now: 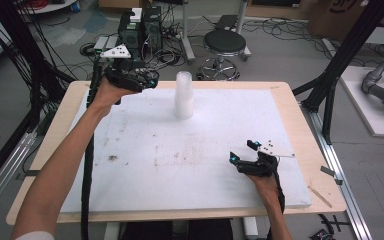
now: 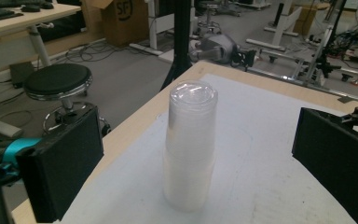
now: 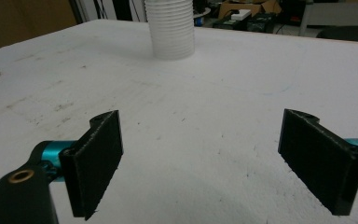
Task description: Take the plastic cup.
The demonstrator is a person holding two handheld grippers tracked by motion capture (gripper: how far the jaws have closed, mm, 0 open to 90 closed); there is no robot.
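- Nearest the person, the right gripper (image 1: 245, 152) is held low over the white foam board (image 1: 145, 180), at its near right part. Its jaws are spread wide and nothing is held between them.
- From the right gripper, the stack of cups (image 3: 170, 28) is seen well ahead and slightly left, across bare, lightly stained board.
- Toward the far edge, near the middle of the board, the stack of translucent plastic cups (image 1: 184, 95) is stood upright, mouths down, its long axis vertical.
- The left gripper (image 1: 147, 80) is held at the far left, near the stack and level with its upper part. Its jaws are released and empty, and the stack (image 2: 189, 144) is framed between them, a little ahead of the pads.
- The left gripper is judged the nearer one; a short forward move would bring the stack between its jaws.
- Nothing is placed in the way on the board.
- Beyond the wooden table (image 1: 300, 125), a black stool (image 1: 224, 44) and floor cables are seen.
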